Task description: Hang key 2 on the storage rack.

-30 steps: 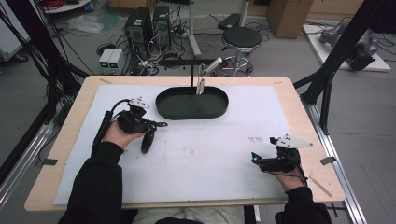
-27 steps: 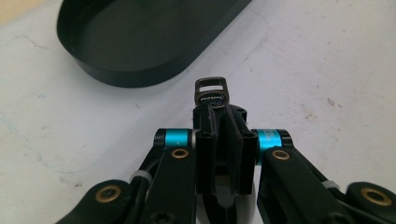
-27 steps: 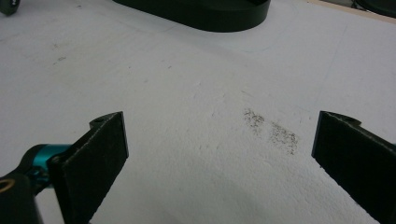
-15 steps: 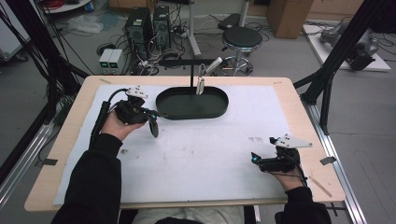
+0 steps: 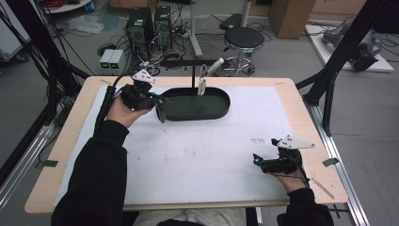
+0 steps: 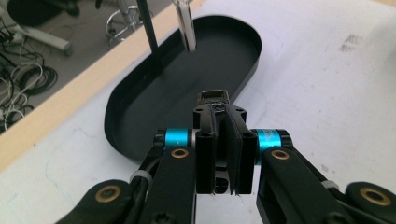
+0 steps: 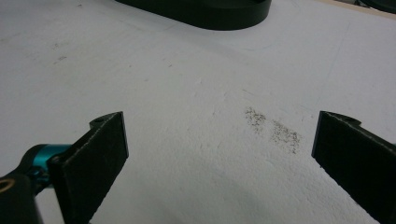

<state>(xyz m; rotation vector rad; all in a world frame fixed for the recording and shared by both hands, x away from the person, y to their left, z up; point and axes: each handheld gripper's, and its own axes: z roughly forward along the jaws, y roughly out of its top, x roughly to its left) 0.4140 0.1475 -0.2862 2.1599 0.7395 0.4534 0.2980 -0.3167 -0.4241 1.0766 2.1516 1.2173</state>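
The left gripper [image 5: 157, 104] hangs above the counter [image 5: 197, 150] at the near-left end of the black oval tray [image 5: 221, 101]. Its jaws are clenched on a small black object [image 6: 214, 100], too dark to identify; in the left gripper view [image 6: 219, 158] the two pads stand pressed close together, with the object poking out beyond their tips over the tray's near rim. The tray lies at the far middle of the white sheet that covers the counter. A thin black stand [image 5: 193, 75] rises at the tray's far edge, and a metal clip [image 5: 202, 84] hangs from it above the tray floor. The right gripper [image 5: 263, 163] rests on the sheet at the near right, well apart from the tray. Its jaws are released: in the right gripper view [image 7: 219, 154] they stand wide apart with bare sheet and a faint grey smudge [image 7: 273, 128] between them.
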